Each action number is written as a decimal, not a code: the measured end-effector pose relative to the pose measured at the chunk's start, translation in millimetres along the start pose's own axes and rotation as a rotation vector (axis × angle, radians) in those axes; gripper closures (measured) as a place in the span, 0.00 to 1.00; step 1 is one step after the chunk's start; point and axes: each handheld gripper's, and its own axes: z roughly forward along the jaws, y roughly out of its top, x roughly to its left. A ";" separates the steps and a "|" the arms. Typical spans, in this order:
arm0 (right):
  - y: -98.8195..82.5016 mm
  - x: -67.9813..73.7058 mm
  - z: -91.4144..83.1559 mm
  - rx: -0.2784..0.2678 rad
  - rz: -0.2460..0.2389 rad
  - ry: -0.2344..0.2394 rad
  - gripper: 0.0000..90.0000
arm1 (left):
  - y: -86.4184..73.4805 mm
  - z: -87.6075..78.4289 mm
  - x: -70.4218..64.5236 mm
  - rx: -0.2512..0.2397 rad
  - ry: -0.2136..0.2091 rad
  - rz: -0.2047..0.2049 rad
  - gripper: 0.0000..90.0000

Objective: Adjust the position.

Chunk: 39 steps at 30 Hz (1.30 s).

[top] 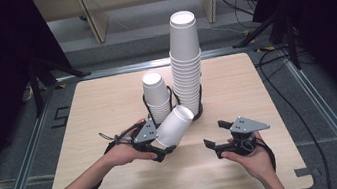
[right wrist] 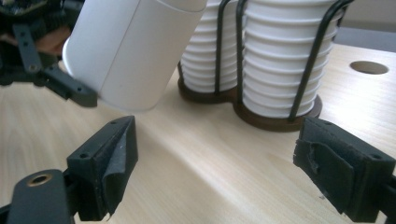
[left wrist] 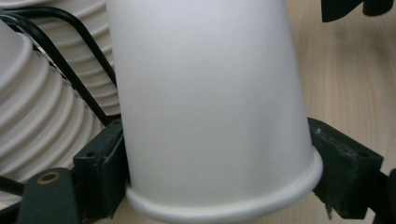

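The single white paper cup (top: 174, 126) is clamped near its rolled rim by the left gripper (top: 161, 151), tilted over the pale wooden table (top: 106, 98) with its closed base pointing up toward the two stacks of cups. That grip near the rim probably leaves the body free to be slid onto a stack. Just behind it stand the short stack of white paper cups (top: 157, 98) and the tall stack of white paper cups (top: 186, 66), each kept upright by a black wire holder (right wrist: 308, 65) on a dark round base. The right gripper (top: 218, 140) waits nearby, jaws apart and holding nothing. The left gripper view shows the pads (left wrist: 100, 172) pressing both sides of the cup wall; the right gripper view reveals the joined bases, while the high view gives the stacks' differing heights.
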 end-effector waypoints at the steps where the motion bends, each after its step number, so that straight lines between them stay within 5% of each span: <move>1: 0.8 -1.7 -0.5 0.021 -0.022 0.004 0.15 | 0.4 -0.6 0.3 0.006 -0.004 0.005 0.19; 17: 8.9 -3.9 -2.7 0.144 -0.112 0.057 0.15 | 4.6 -2.7 2.7 0.120 -0.061 0.077 0.19; 19: 10.2 -4.7 -1.1 0.164 -0.174 0.078 0.15 | 5.0 -3.5 3.6 0.154 -0.073 0.103 0.19; 23: 13.0 -0.8 0.5 0.224 -0.197 0.133 0.16 | 3.7 -2.9 3.1 0.189 -0.082 0.125 0.19; 24: 15.4 -2.8 2.6 0.223 -0.255 0.151 0.16 | 3.6 -3.0 2.7 0.201 -0.090 0.128 0.19; 30: 31.1 2.7 7.0 0.291 -0.338 0.216 0.16 | 3.1 -3.6 -0.1 0.254 -0.118 0.166 0.19; 39: 58.7 16.2 16.8 0.299 -0.455 0.281 0.16 | 5.2 -2.5 -1.8 0.312 -0.138 0.191 0.19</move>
